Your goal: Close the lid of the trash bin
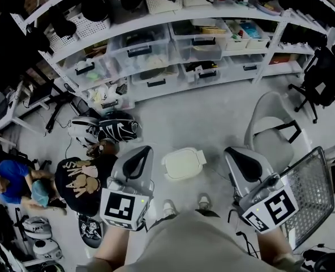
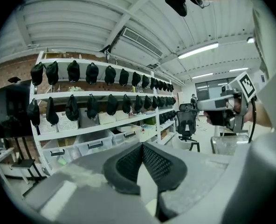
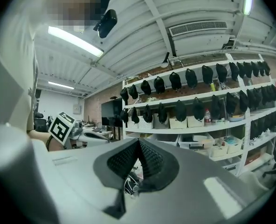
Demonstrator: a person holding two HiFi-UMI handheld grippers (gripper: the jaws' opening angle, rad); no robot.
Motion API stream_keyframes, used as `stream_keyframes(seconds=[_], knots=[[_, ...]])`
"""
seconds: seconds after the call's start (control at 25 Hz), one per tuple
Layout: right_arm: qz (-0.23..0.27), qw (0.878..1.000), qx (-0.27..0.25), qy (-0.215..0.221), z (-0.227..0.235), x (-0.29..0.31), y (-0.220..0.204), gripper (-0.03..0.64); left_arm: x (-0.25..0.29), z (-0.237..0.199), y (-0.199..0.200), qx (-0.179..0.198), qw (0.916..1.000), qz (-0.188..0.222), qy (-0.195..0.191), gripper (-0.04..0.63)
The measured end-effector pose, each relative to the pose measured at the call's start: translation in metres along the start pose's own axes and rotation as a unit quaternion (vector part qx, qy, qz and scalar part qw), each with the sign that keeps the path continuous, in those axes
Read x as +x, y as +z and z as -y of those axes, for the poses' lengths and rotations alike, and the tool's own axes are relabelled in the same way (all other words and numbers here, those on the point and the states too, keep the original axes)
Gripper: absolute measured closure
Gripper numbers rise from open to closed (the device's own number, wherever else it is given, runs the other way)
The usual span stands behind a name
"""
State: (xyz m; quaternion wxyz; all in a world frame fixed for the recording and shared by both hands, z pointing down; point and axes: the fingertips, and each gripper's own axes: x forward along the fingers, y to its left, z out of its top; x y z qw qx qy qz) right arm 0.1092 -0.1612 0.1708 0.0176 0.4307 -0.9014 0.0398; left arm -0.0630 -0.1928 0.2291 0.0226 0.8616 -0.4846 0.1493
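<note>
Our left claw point(image 2: 141, 148) has its two black pads pressed together at the tip, and nothing is between them. Our right claw point(image 3: 139, 146) is the same: pads together, holding nothing. We hold both claws up in front of us, and they point at the big white shelves point(image 1: 173, 21) with boxes and dark caps on them. They do not point down at the floor.

Looking down from our head, each claw has a black-and-white marker cube at the back, close to our body. Our shoes point(image 1: 168, 208) stand between the two claws, a little lower in the picture.

Just past our shoes, on the gray floor between the claws, sits the trash bin point(image 1: 183, 163). It is small and white. We see its top as one smooth, rounded shape, with no dark hole showing. So the lid looks like it is down on the bin. We are high above it, so we cannot tell if it sits tight all the way around.

To our right are a wire basket point(image 1: 312, 191) and a gray chair point(image 1: 272, 129). To our left is a black bag point(image 1: 116, 129).

We think the closing part looks done, because the lid lies flat and neither claw is near the bin. What is called for now is a check that the lid sits flat all around.
</note>
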Motion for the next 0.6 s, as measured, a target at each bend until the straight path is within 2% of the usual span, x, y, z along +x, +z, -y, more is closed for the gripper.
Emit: stream_keyframes(seconds=[0.16,0.6], knots=[[0.0,1.0,0.007,0.001,0.004,-0.01,0.001,0.614,-0.001,0.013,0.013,0.009,0.9999,0.007,-0.006,0.594],[-0.007,1.0,0.021,-0.013,-0.015,0.008,-0.004,0.614,-0.014,-0.008,0.006,0.004,0.9998,0.006,-0.018,0.594]])
